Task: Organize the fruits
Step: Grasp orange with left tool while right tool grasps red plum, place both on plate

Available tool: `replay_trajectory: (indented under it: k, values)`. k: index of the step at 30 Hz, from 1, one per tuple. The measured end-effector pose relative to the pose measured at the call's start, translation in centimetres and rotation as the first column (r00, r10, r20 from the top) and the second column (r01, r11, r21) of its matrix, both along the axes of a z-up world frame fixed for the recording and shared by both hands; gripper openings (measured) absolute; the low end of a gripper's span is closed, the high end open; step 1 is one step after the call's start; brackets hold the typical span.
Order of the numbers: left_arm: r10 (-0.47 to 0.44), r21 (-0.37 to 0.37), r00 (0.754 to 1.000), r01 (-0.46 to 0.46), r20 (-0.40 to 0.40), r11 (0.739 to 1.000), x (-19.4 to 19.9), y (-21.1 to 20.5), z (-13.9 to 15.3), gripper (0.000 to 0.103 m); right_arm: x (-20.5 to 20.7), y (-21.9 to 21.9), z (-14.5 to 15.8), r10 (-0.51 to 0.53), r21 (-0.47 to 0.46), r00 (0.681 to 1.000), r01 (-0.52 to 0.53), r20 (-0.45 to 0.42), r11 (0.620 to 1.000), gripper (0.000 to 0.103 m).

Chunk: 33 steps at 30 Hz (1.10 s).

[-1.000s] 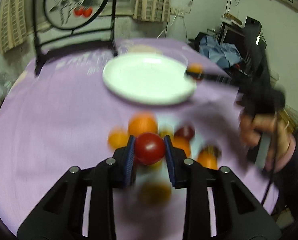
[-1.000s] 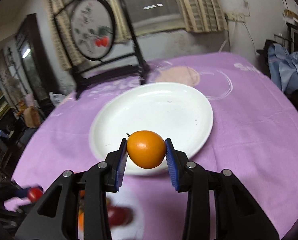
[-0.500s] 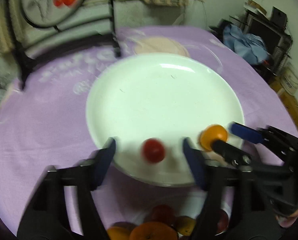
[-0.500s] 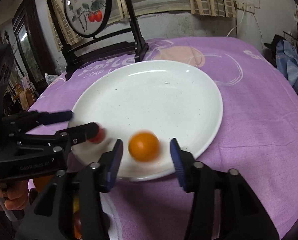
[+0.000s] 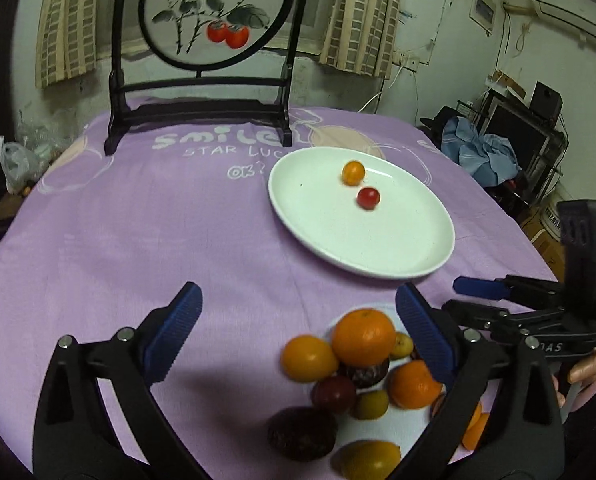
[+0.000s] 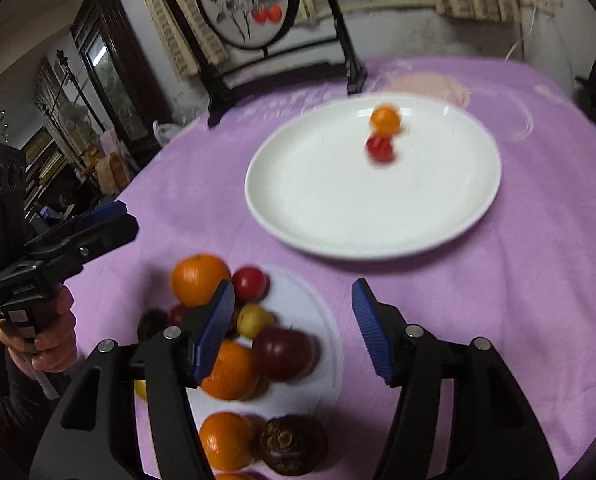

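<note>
A small orange fruit and a red cherry tomato lie loose, side by side, on the white plate. Nearer me, a pile of fruit topped by a large orange rests on a small white disc. My left gripper hovers over the pile's left side, its jaws opening wide and gripping nothing. My right gripper stands open over the pile's right side, also holding nothing.
A round painted screen on a black stand rises at the table's far edge. The purple tablecloth covers the round table. A person's hand holds the left gripper's handle. Furniture and blue cloth crowd the room's right side.
Both grippers opened and let go: the tomato left the left one, the orange fruit left the right one, and both now lie on the plate. Both grippers drew back to the fruit pile.
</note>
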<state>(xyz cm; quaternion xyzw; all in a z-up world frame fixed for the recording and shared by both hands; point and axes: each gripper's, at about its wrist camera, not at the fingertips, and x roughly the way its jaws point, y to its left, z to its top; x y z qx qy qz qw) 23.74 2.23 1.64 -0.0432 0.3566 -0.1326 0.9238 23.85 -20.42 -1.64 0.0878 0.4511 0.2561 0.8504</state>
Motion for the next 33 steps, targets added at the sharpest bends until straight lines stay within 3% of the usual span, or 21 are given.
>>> replay_trajectory:
  k: [3,8,17,21,24,29,33]
  values:
    - [0.01,-0.001,1.0,-0.01,-0.025,1.0,-0.4,0.5,-0.9,0.099,0.2,0.1,-0.8,0.011,0.024,0.998,-0.01,-0.068,1.0,0.062]
    - [-0.006,-0.017,0.999,0.005,-0.043,1.0,-0.9,0.4,-1.2,0.099,-0.3,0.4,-0.8,0.02,0.021,0.996,-0.019,-0.087,1.0,0.061]
    - [-0.01,0.007,0.999,0.011,-0.037,1.0,-1.2,-0.1,-1.4,0.099,-0.5,0.6,-1.9,0.048,0.019,0.989,-0.046,-0.142,0.999,0.041]
    - [-0.024,0.014,0.999,0.025,-0.04,1.0,-1.2,-0.5,-1.5,0.099,-0.5,0.2,-1.7,0.033,0.033,0.989,-0.028,-0.142,0.999,0.039]
    - [-0.064,0.049,0.998,0.065,-0.028,0.997,-1.4,-1.5,-1.8,0.099,-0.6,-1.2,-0.6,-0.01,0.06,0.994,0.016,-0.108,0.998,0.039]
    - [-0.165,0.179,0.986,0.159,0.014,0.971,-2.0,-4.9,-2.7,0.098,-0.6,-2.5,0.2,-0.05,0.079,0.995,0.057,-0.084,0.995,0.039]
    - [-0.195,0.238,0.981,0.185,0.02,0.954,-1.8,-6.4,-3.3,0.091,-0.8,-2.4,0.2,-0.057,0.069,0.996,0.062,-0.071,0.996,0.039]
